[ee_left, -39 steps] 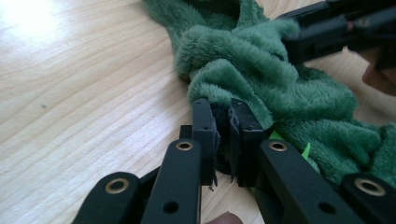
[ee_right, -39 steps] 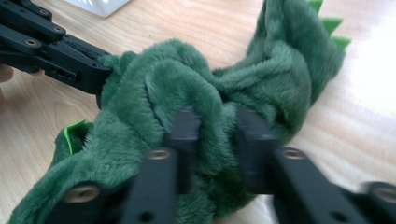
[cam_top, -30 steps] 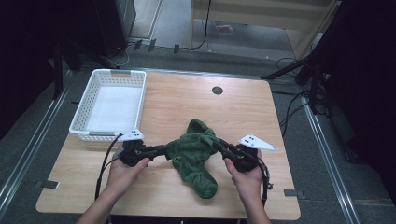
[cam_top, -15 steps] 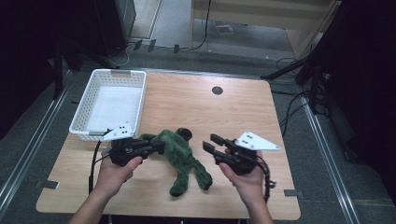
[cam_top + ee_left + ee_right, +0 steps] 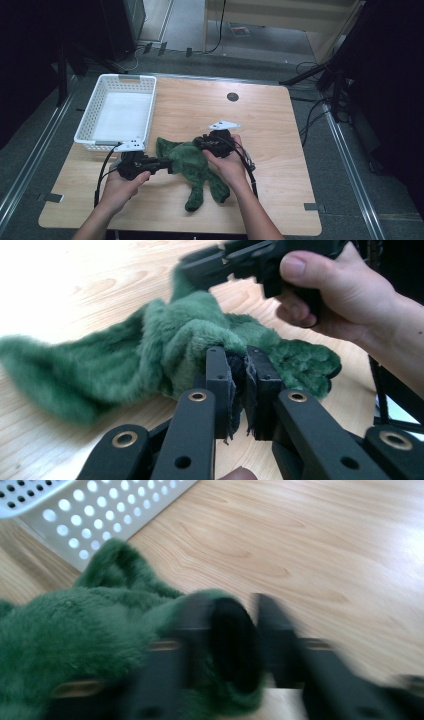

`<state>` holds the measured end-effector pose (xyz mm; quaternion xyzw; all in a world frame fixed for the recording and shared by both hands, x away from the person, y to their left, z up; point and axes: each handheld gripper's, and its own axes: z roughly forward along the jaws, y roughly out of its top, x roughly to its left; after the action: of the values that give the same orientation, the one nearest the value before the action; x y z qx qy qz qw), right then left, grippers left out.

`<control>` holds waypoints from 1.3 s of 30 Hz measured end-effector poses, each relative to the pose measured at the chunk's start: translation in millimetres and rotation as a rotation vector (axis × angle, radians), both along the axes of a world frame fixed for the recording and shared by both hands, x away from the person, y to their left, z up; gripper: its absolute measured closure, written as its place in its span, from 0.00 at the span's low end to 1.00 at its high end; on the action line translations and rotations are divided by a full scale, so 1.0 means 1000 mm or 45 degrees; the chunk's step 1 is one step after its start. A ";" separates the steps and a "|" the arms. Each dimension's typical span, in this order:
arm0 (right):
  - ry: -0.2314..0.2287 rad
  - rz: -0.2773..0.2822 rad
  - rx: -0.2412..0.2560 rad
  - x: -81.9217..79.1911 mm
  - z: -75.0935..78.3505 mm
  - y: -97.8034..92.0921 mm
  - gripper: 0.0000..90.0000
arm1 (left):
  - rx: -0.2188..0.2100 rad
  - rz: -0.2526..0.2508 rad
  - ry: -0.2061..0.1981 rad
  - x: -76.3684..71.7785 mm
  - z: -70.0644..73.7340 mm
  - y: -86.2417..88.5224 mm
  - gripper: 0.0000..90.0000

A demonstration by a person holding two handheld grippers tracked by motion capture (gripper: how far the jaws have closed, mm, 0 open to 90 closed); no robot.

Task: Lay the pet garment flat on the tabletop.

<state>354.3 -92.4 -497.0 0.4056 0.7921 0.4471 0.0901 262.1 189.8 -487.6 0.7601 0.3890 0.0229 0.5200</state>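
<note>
Jaws of the left gripper (image 5: pixel 236 371) pinch a fold of green plush cloth (image 5: pixel 192 162), while the blurred right gripper (image 5: pixel 232 630) seems clamped on another fold.

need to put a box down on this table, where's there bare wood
The table is bare along its right side, beyond the right hand, and across the far end around the round hole. It is crowded at front centre, where both tongs work the green plush toy, and at far left, where the white basket sits.
</note>
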 end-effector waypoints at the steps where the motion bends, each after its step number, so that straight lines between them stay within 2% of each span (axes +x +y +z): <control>1: 0.005 0.001 0.072 -0.002 0.003 -0.008 0.92 | -0.010 0.008 -0.013 -0.001 0.002 0.001 0.93; 4: -0.086 -0.030 0.171 -0.020 0.023 -0.031 0.93 | -0.025 0.026 -0.051 -0.004 0.009 0.004 0.94; 6: -0.145 -0.035 0.241 -0.037 0.041 -0.045 0.93 | -0.064 0.043 -0.109 -0.011 0.027 0.006 0.94; 9: -0.210 0.003 0.336 -0.062 0.067 -0.065 0.93 | -0.086 0.004 -0.218 -0.025 0.053 0.006 0.94; 12: -0.282 0.047 0.361 -0.085 0.094 -0.075 0.92 | -0.110 -0.050 -0.312 -0.040 0.078 0.005 0.94; 13: -0.305 0.063 0.373 -0.093 0.102 -0.077 0.92 | -0.126 -0.073 -0.327 -0.044 0.084 0.005 0.94; 14: -0.324 0.074 0.378 -0.100 0.110 -0.079 0.92 | -0.143 -0.088 -0.334 -0.048 0.090 0.005 0.94; 15: -0.324 0.074 0.378 -0.100 0.110 -0.079 0.92 | -0.143 -0.088 -0.334 -0.048 0.090 0.005 0.94; 17: -0.366 0.119 0.367 -0.119 0.130 -0.082 0.91 | -0.193 -0.131 -0.348 -0.056 0.102 0.008 0.94; 19: -0.357 0.164 0.363 -0.129 0.140 -0.083 0.91 | -0.211 -0.171 -0.353 -0.060 0.108 0.011 0.93; 21: -0.349 0.201 0.352 -0.134 0.144 -0.083 0.91 | -0.201 -0.178 -0.359 -0.061 0.110 0.013 0.93; 23: -0.327 0.202 0.313 -0.131 0.139 -0.081 0.91 | -0.182 -0.168 -0.348 -0.058 0.108 0.012 0.93; 24: -0.301 0.193 0.311 -0.125 0.133 -0.080 0.91 | -0.119 -0.128 -0.311 -0.047 0.095 0.008 0.92; 25: -0.271 0.179 0.300 -0.117 0.123 -0.079 0.91 | -0.103 -0.096 -0.274 -0.038 0.084 0.005 0.92; 26: -0.269 0.132 0.246 -0.109 0.111 -0.077 0.91 | -0.052 -0.047 -0.247 -0.029 0.071 0.000 0.92; 27: -0.281 0.068 0.161 -0.099 0.097 -0.074 0.91 | 0.009 0.008 -0.223 -0.019 0.057 -0.005 0.91; 28: -0.264 0.026 0.126 -0.088 0.081 -0.072 0.90 | 0.078 0.067 -0.200 -0.010 0.041 -0.010 0.90; 30: -0.236 -0.067 0.076 -0.069 0.045 -0.070 0.84 | 0.158 0.140 -0.119 0.006 0.012 -0.016 0.86; 32: -0.114 -0.108 0.035 -0.056 0.017 -0.072 0.80 | 0.267 0.174 -0.043 0.014 -0.009 -0.020 0.81; 33: -0.086 -0.128 0.000 -0.054 0.008 -0.073 0.73 | 0.267 0.174 -0.043 0.014 -0.009 -0.020 0.81; 34: -0.072 -0.149 -0.021 -0.053 0.004 -0.075 0.65 | 0.287 0.162 -0.005 0.015 -0.016 -0.020 0.80; 35: -0.072 -0.149 -0.021 -0.053 0.004 -0.075 0.65 | 0.302 0.158 0.007 0.015 -0.019 -0.019 0.80; 36: -0.075 -0.170 -0.008 -0.055 0.007 -0.079 0.60 | 0.302 0.164 0.009 0.014 -0.019 -0.019 0.73; 37: -0.075 -0.164 0.038 -0.057 0.011 -0.081 0.59 | 0.280 0.184 0.019 0.014 -0.016 -0.015 0.68; 38: -0.059 -0.141 0.087 -0.060 0.014 -0.082 0.57 | 0.280 0.184 0.019 0.014 -0.016 -0.015 0.63; 39: -0.059 -0.141 0.087 -0.060 0.014 -0.082 0.57 | 0.258 0.197 0.025 0.013 -0.013 -0.013 0.63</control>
<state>294.7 -174.3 -482.8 0.4413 0.7503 0.4776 0.1191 275.1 176.7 -501.0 0.7767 0.4472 0.0945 0.4334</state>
